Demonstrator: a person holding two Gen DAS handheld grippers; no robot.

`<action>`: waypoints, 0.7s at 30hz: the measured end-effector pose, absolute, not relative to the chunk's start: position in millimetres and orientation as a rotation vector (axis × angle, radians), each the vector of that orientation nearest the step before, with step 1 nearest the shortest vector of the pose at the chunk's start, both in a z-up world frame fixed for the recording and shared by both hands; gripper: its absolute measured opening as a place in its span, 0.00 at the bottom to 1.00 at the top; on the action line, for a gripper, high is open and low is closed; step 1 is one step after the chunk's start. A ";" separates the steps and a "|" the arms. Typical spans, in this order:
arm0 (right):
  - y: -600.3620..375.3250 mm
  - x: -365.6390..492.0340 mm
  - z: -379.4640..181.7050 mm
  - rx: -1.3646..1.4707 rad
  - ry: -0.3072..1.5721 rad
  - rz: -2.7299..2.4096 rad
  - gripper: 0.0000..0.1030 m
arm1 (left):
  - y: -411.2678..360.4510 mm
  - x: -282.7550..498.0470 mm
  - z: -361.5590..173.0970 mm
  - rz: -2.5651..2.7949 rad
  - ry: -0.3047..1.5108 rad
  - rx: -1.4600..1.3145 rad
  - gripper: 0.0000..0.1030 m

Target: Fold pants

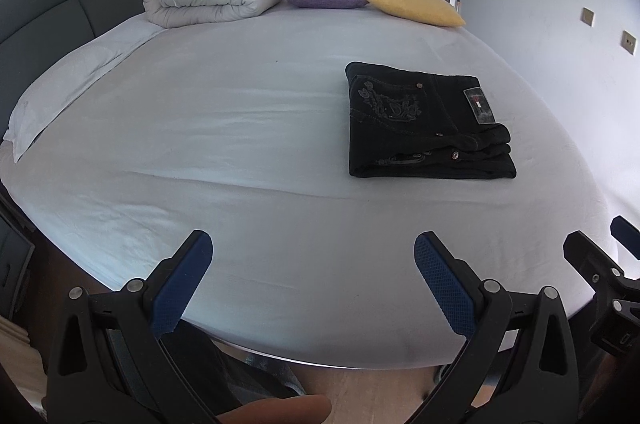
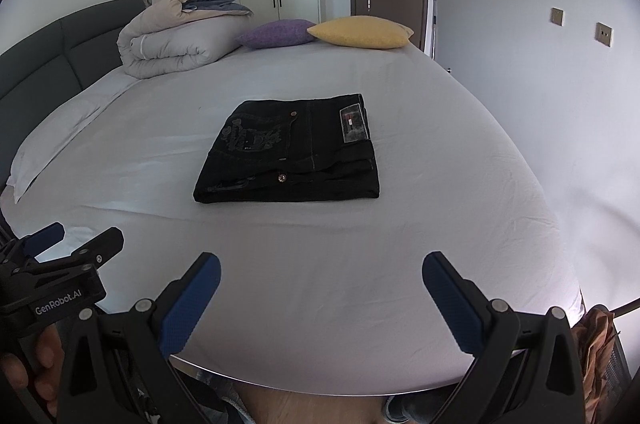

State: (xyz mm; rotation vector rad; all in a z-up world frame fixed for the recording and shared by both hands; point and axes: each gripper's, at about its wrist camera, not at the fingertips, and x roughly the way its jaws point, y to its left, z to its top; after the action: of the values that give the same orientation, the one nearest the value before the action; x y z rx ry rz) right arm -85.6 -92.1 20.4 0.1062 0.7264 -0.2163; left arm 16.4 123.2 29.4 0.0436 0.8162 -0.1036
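Black pants (image 2: pixel 290 150) lie folded into a compact rectangle on the bed (image 2: pixel 360 264), waistband patch facing up — well apart from both tools. Left hand-held gripper (image 1: pixel 313 248) and right hand-held gripper (image 2: pixel 321 270) hover over the near edge of the bed, fingers spread apart, holding nothing. Folded duvet (image 2: pixel 172 40) sits by the headboard.

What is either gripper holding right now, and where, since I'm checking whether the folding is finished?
Nothing. The left gripper and right gripper are both open above the bed's edge, well short of the folded black denim pants.
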 end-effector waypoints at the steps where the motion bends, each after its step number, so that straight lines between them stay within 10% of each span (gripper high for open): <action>1: -92.6 -85.2 19.9 0.106 0.728 -0.216 1.00 | 122.8 16.5 29.0 -0.105 0.818 0.044 1.00; 21: -98.1 -86.5 12.0 0.140 0.744 -0.221 1.00 | 117.0 17.9 22.5 -0.108 0.837 0.052 1.00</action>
State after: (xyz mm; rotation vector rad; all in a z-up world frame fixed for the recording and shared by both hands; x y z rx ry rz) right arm -86.5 -98.1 12.0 0.1402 0.7441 -0.2212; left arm 17.9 117.0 22.5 0.0518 0.8367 -0.1079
